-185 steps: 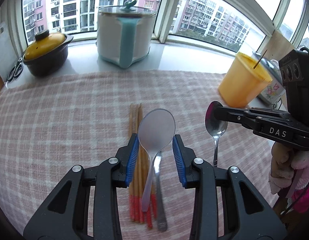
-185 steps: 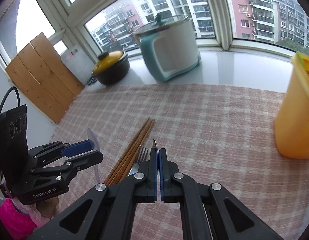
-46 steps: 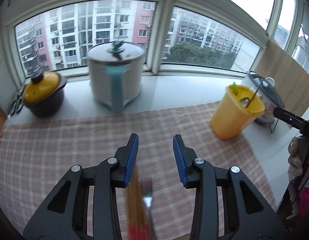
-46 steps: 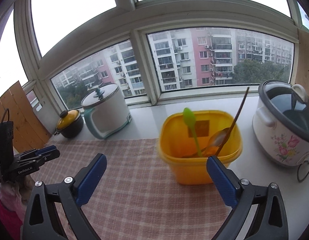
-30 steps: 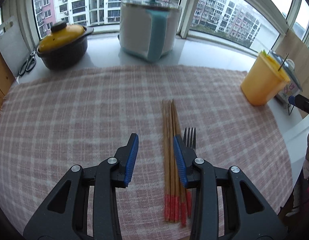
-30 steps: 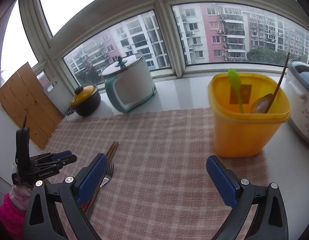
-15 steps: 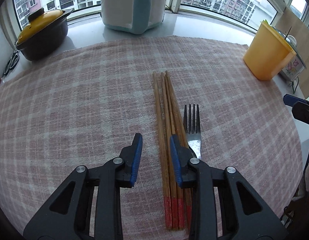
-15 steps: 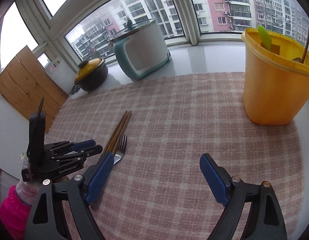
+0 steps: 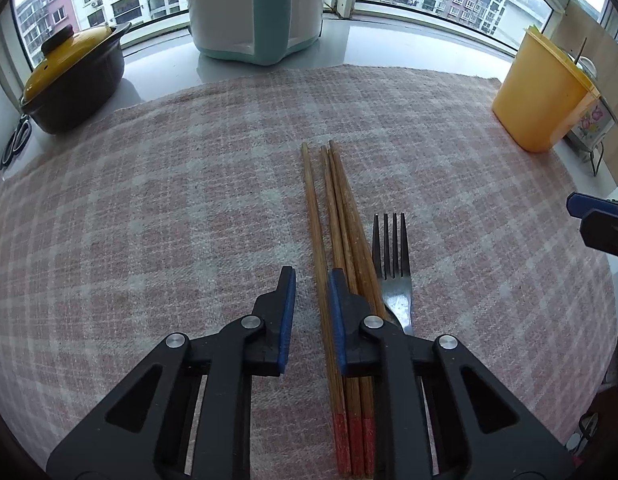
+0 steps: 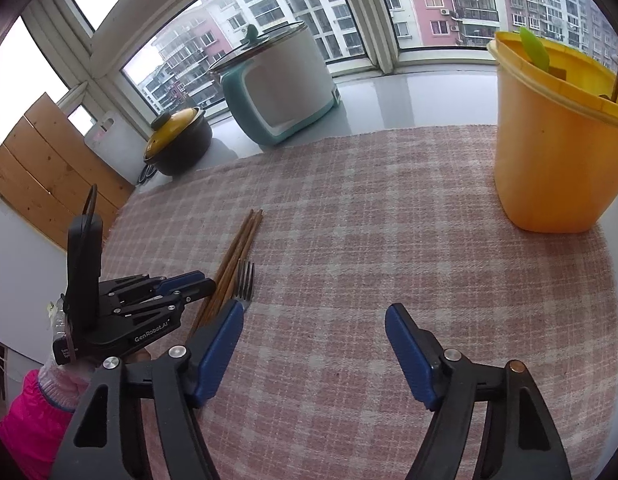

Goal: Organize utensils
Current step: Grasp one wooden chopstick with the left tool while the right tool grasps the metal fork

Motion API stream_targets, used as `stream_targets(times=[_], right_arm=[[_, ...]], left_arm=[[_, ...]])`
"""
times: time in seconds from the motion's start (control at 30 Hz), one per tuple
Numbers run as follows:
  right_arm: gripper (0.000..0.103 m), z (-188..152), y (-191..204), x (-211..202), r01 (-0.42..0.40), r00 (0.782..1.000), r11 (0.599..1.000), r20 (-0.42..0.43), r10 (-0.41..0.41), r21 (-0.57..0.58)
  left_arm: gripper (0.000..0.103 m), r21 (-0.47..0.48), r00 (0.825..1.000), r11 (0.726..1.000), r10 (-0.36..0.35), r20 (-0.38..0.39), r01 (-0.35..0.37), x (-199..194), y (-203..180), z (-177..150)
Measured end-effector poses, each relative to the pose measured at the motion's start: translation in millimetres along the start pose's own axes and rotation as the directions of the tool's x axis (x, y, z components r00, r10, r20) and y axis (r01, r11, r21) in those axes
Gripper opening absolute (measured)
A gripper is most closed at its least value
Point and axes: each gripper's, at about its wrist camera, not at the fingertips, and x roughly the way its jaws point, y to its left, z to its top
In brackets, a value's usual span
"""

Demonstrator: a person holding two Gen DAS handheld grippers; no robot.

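I am looking down both tools at a pink checked cloth (image 9: 149, 208) on a counter by the window. My left gripper (image 9: 311, 304) is hanging low over the bundle of wooden chopsticks (image 9: 337, 216); its jaws have just been closing and are now standing only narrowly apart, with one chopstick lying in the gap beneath them. I am not seeing the pads pressing on it, so nothing is gripped. The fork (image 9: 393, 264) is lying just beside the chopsticks on their right, tines pointing toward the window.

My right gripper (image 10: 313, 340) has also just been narrowing but is standing wide over bare cloth, holding nothing, with the fork (image 10: 244, 286) and chopsticks (image 10: 239, 252) off to its left. In that view the left gripper's (image 10: 207, 284) body is showing the lettering "GenRobot.AI" (a small label below it is too blurred to read), and a pink sleeve (image 10: 29, 420) is visible behind it.

The yellow tub (image 10: 549, 140) is standing at the cloth's far right edge, well apart from the fork, with a green handle and a thin stick poking out. A white and teal cooker (image 10: 281, 88) and a yellow-lidded dark pot (image 10: 177, 144) are sitting on the sill.
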Motion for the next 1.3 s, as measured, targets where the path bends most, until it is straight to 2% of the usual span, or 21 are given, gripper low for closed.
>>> stream_targets(times=[0.3, 0.57, 0.73, 0.8, 1.03, 1.13, 1.3], right_arm=[[0.064, -1, 25, 26, -0.010, 0.999, 1.000, -0.052, 0.009, -0.023], [0.057, 0, 34, 53, -0.016, 0.994, 0.999, -0.110, 0.012, -0.037], [0.051, 2, 34, 62, -0.017, 0.991, 0.998, -0.131, 0.010, -0.053], [0.047, 4, 36, 67, -0.019, 0.990, 0.997, -0.139, 0.009, -0.071], [0.045, 10, 53, 87, -0.052, 0.986, 0.986, -0.164, 0.026, -0.156], [0.044, 13, 61, 96, -0.052, 0.986, 0.976, -0.166, 0.016, -0.211], [0.036, 13, 73, 111, -0.039, 0.984, 0.958, -0.176, -0.013, -0.286]], left_arm=[[0.014, 0.027, 1.000, 1.000, -0.015, 0.000, 0.015, 1, 2, 0], [0.013, 0.003, 1.000, 1.000, -0.005, -0.004, 0.005, 9, 2, 6], [0.006, -0.012, 1.000, 1.000, 0.013, -0.005, -0.013, 7, 9, 5], [0.005, -0.030, 1.000, 0.999, 0.021, -0.004, -0.021, 4, 16, 3], [0.005, -0.059, 0.999, 0.998, 0.031, -0.010, -0.031, -6, 34, -10], [0.005, -0.073, 0.999, 0.997, 0.033, -0.009, -0.034, -9, 38, -14], [0.005, -0.100, 1.000, 0.995, 0.029, -0.006, -0.030, -13, 43, -20]])
